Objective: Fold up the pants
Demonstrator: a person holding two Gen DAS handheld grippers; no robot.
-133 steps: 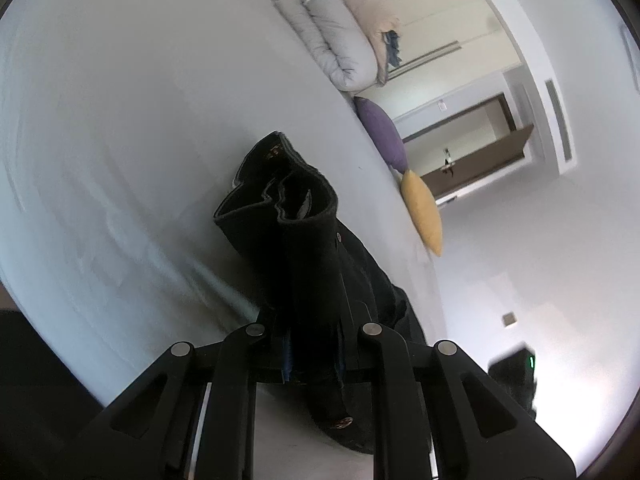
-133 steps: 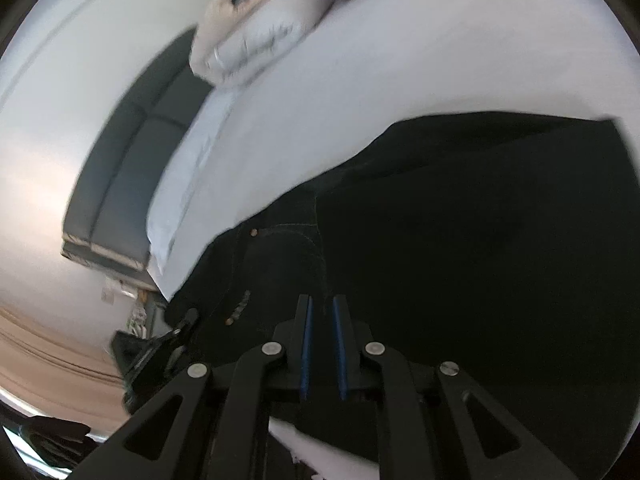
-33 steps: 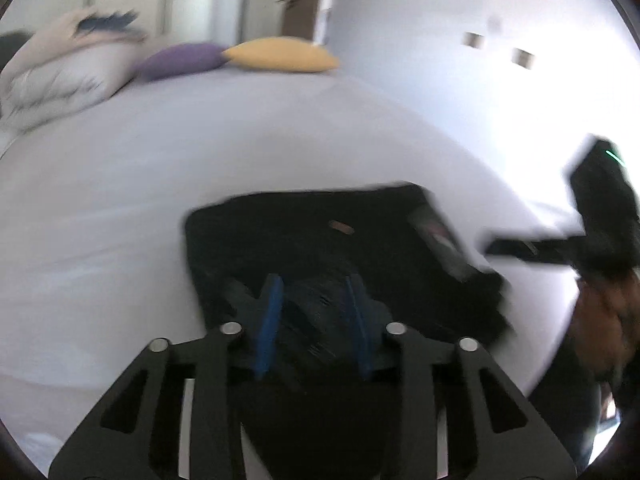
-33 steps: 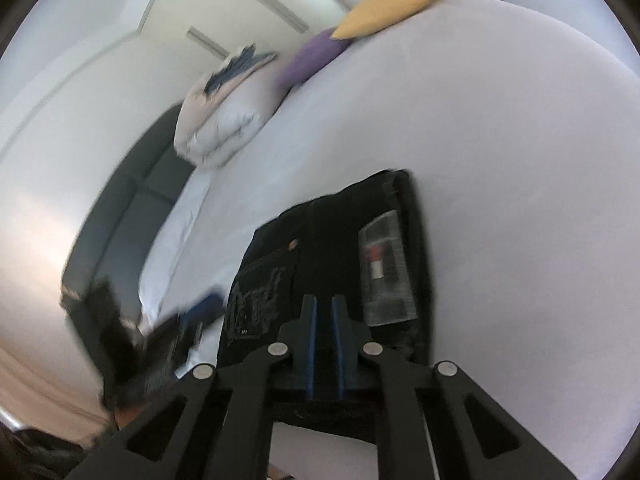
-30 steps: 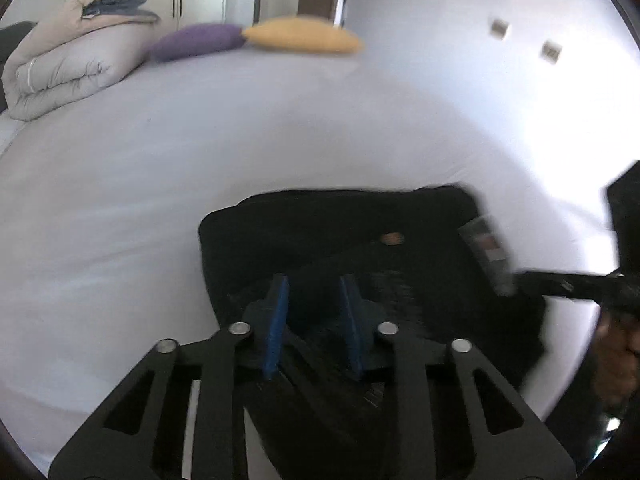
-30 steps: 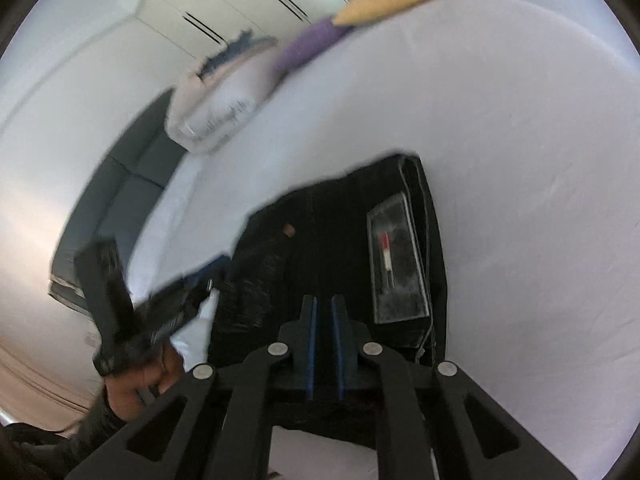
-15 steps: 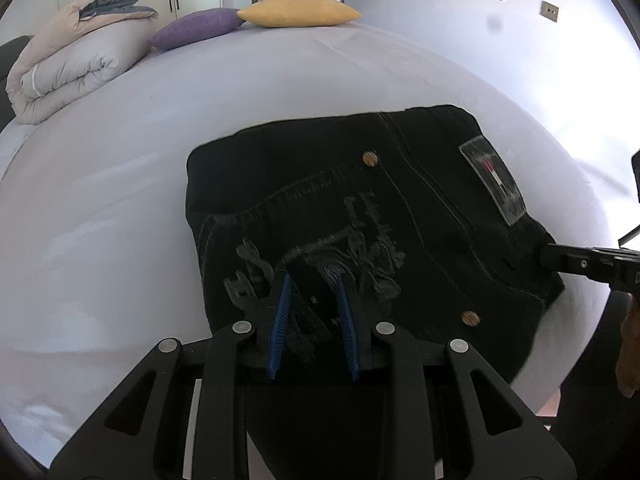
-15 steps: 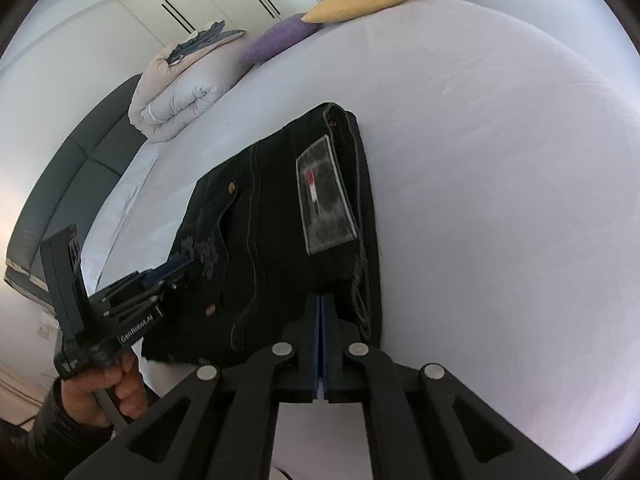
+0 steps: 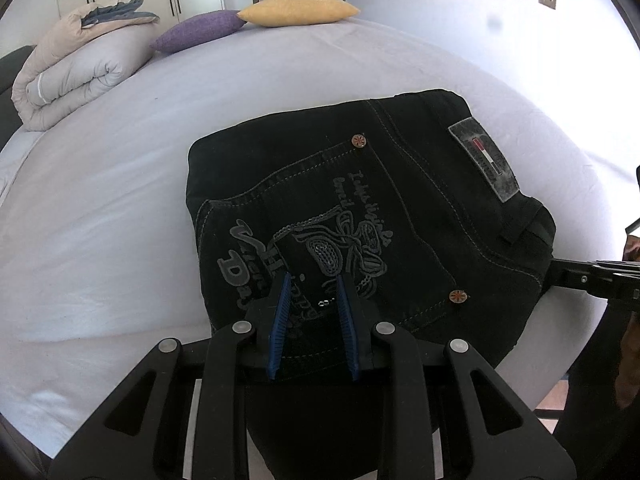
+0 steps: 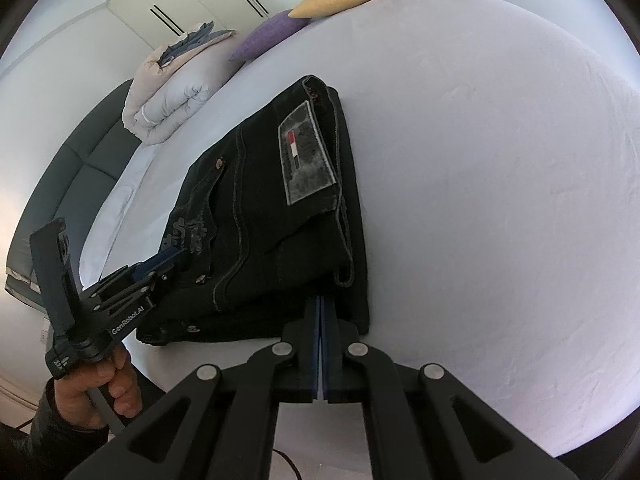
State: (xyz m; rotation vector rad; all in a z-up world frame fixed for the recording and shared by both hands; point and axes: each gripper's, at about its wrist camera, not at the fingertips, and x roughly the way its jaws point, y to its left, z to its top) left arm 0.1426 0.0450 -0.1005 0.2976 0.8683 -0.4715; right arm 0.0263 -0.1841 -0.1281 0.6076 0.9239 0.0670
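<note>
Bedroom, white bed (image 9: 120, 168) filling both views, wardrobe doors behind it. Black pants (image 9: 400, 208) lie folded into a thick rectangular stack near the bed's front edge, back pocket with embroidery and the grey waistband patch (image 9: 482, 159) facing up. Well beyond the pants, at the far end of the bed: a yellow pillow (image 9: 298, 9), a purple pillow (image 9: 198, 29) touching it, and a rolled duvet (image 9: 76, 68) beside the purple one. Left gripper (image 9: 313, 292) sits over the near edge of the pants, blue pads apart with a raised fold of the dark fabric between them; cannot tell if the pads actually press on it. Right gripper (image 10: 320, 304) is at the near corner of the pants on the patch side, fingers fully together, tips right against the edge of the stack; its jaws have just been closing and no cloth shows between them. In the right wrist view the left gripper (image 10: 162, 263) reaches the pants from the side away from the patch, with a person's hand (image 10: 100, 384) around its handle, dark sleeve below.
</note>
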